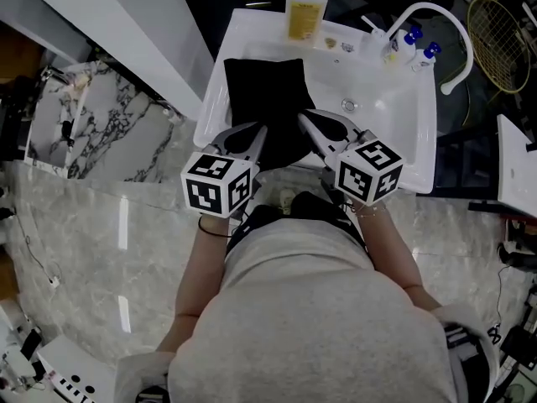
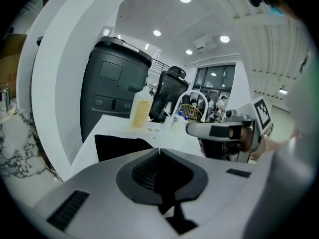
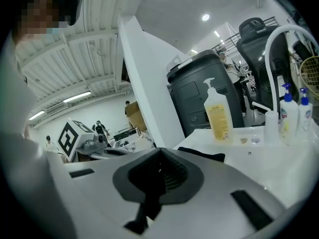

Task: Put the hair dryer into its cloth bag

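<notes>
Cloth bag (image 1: 267, 99), black and limp, lies flat across the glossy white moulded basin (image 1: 394, 99). The left gripper (image 1: 261, 133) and right gripper (image 1: 303, 119) each pinch its near hem, ribbed jaws fully closed.

Head view: looks steeply down from above the person onto the white sink (image 1: 424, 116), from some way up. Left gripper (image 1: 258, 134) view: sits low and close, faces nearly level along its own jaws across the sink top toward the yellow bottle (image 2: 141, 112), with the right gripper (image 2: 192, 130) at its right edge. Right gripper view: mirrors that, angled leftward. Shared by all three: black cloth bag (image 1: 264, 99), bottle, sink top.
</notes>
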A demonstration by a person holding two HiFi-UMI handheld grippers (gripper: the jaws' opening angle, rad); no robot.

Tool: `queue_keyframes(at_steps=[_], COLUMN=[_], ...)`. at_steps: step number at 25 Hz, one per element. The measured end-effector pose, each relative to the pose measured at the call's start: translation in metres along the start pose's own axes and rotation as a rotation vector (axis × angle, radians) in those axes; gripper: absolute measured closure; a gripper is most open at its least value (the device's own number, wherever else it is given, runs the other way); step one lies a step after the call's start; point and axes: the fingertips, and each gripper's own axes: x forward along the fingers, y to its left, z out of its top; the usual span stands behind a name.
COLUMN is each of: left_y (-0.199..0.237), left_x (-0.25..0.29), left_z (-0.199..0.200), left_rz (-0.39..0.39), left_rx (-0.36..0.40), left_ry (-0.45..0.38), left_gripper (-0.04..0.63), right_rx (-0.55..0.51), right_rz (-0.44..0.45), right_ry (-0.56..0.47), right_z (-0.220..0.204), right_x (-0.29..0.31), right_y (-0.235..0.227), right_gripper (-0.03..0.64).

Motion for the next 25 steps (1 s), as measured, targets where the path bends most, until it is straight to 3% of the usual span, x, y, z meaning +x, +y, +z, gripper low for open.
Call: queue_keyframes(at_steps=[16,25], left_y=[0.005,0.005], left_x=[0.003,0.002], left_z=[0.000,-0.004], left_rz=[-0.006,-0.017], left_rx=[0.012,0.001], left_ry=[0.009,0.016], left_gripper=[0.586,0.586], right_rx=[-0.058,-0.055], right_rz=[0.090,0.057], right_ry=[0.073,0.100], right_z=[-0.009,-0.017], right_x=[0.013,0.016], right_y=[0.017,0.015], right_gripper=[0.618,0.618])
